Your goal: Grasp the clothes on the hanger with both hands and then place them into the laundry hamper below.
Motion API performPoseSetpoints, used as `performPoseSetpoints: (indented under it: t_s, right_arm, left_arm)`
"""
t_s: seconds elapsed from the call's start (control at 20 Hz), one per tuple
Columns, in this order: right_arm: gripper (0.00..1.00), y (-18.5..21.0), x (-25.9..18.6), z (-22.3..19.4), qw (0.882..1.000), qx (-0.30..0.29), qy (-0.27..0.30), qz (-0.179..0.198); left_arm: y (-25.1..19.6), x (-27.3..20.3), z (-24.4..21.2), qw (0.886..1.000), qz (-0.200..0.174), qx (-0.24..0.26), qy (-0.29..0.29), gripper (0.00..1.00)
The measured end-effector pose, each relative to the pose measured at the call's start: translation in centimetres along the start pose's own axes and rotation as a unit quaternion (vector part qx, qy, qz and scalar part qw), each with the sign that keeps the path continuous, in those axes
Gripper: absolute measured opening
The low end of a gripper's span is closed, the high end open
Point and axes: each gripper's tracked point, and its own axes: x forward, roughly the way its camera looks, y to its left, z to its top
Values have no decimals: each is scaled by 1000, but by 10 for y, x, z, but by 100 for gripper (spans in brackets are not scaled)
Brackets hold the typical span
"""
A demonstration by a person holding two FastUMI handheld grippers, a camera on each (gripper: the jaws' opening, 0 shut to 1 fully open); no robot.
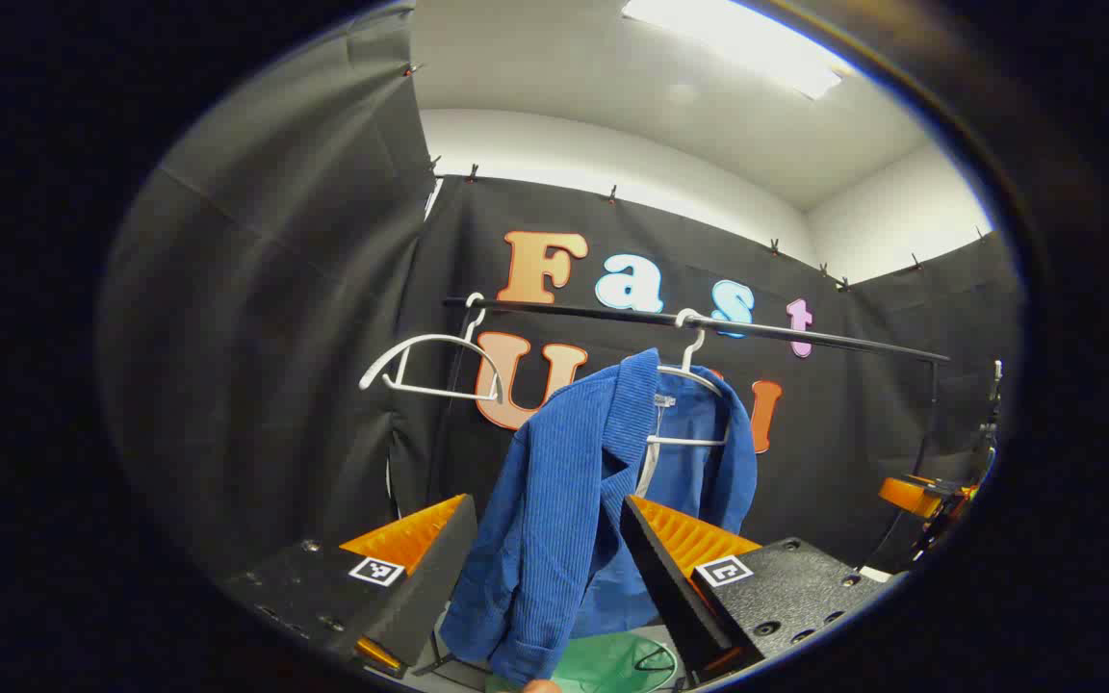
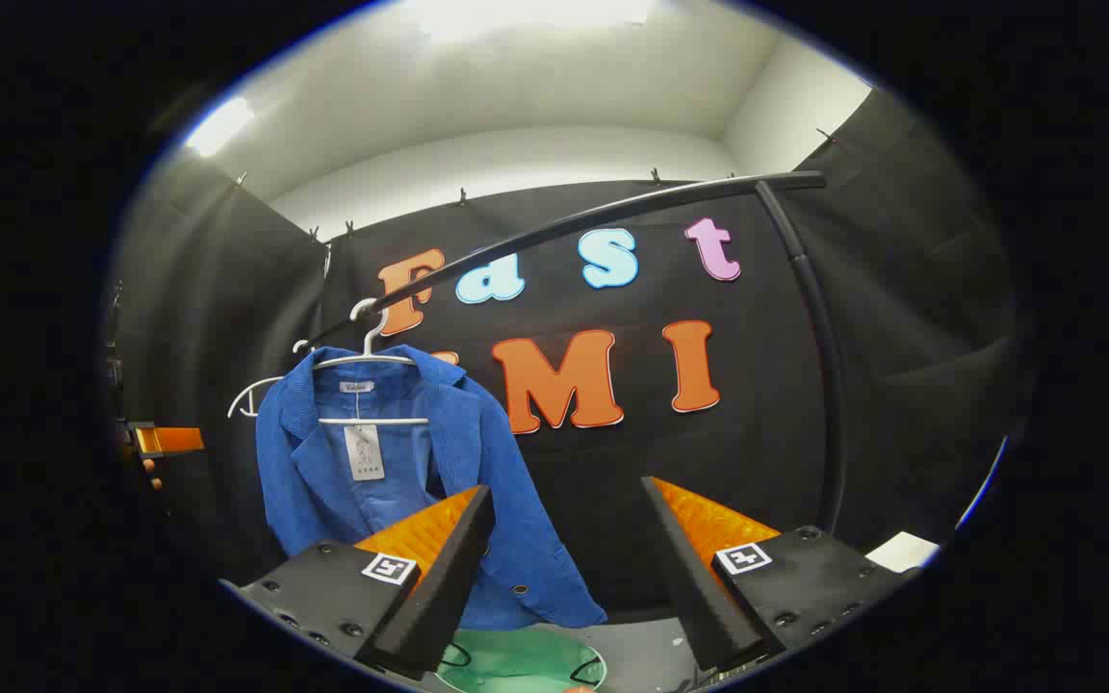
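While both grippers sit wide open and hold nothing, the blue ribbed corduroy jacket [image 1: 574, 500] hangs on a white plastic hanger [image 1: 694, 385] from the black metal rail [image 1: 709, 325].

Left gripper [image 1: 550, 558] points slightly upward at the jacket's side, fingers spread with the hanging front panel in the gap between them; contact with either finger cannot be told. Right gripper [image 2: 564, 549] is level, aimed right of the jacket [image 2: 400, 481], its left finger overlapping the hem, nothing between the fingers but black cloth wall. A second, bare white hanger [image 1: 429, 371] hangs further left on the rail, apart from the jacket. Round green mesh laundry hamper [image 2: 521, 664] sits open on the floor directly under the jacket, rim uncovered. Jacket has a notched collar, snap buttons and a paper tag [image 2: 364, 450].
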Motion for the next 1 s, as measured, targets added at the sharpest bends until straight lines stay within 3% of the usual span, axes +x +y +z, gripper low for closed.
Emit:
performPoseSetpoints:
  t_s: [0.2,0.35,0.45,1.0]
  right_arm:
    - [98,1,12,0,1000,0,4,5]
    - [97,6,13,-3,1000,2,2,8]
    - [98,7,14,-4,1000,4,6,10]
    - [98,18,15,7,1000,-7,-9,16]
  left_arm:
    - [3,0,-16,1000,-1,-17,23,95]
    - [4,0,-19,999,0,-2,34,95]
    - [-2,-2,-14,1000,-7,3,28,99]
    - [-19,-14,-7,999,-32,17,21,95]
